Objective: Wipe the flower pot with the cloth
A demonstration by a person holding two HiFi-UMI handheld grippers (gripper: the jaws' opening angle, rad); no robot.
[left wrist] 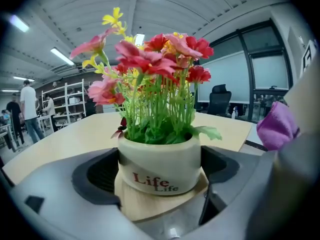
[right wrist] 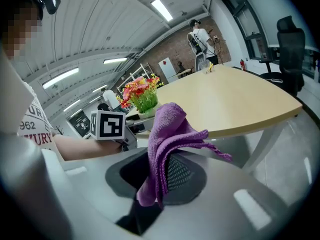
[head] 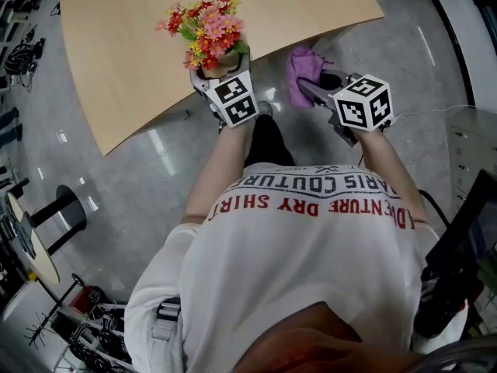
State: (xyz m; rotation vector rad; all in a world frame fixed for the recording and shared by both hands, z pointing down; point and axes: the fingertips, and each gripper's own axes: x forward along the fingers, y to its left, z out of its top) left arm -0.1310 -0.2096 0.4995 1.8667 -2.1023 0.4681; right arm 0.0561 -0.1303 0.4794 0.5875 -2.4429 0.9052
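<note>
A cream flower pot [head: 220, 68] marked "Life", full of red, pink and yellow flowers [head: 206, 26], stands at the near edge of the wooden table [head: 116, 53]. My left gripper [head: 223, 80] is shut on the flower pot [left wrist: 160, 166], a jaw against each side. My right gripper [head: 312, 92] hangs just off the table's edge to the right, shut on a purple cloth [head: 301, 68]. The cloth [right wrist: 167, 139] droops over the jaws in the right gripper view, a short way from the pot [right wrist: 145, 111]. The same cloth [left wrist: 277, 126] shows at the right of the left gripper view.
The table's pale top [right wrist: 235, 104] stretches away behind the pot. A small round table and a black stool base [head: 54, 212] stand on the grey floor at the left. An office chair [right wrist: 292, 39] and a standing person [right wrist: 200, 39] are beyond the table.
</note>
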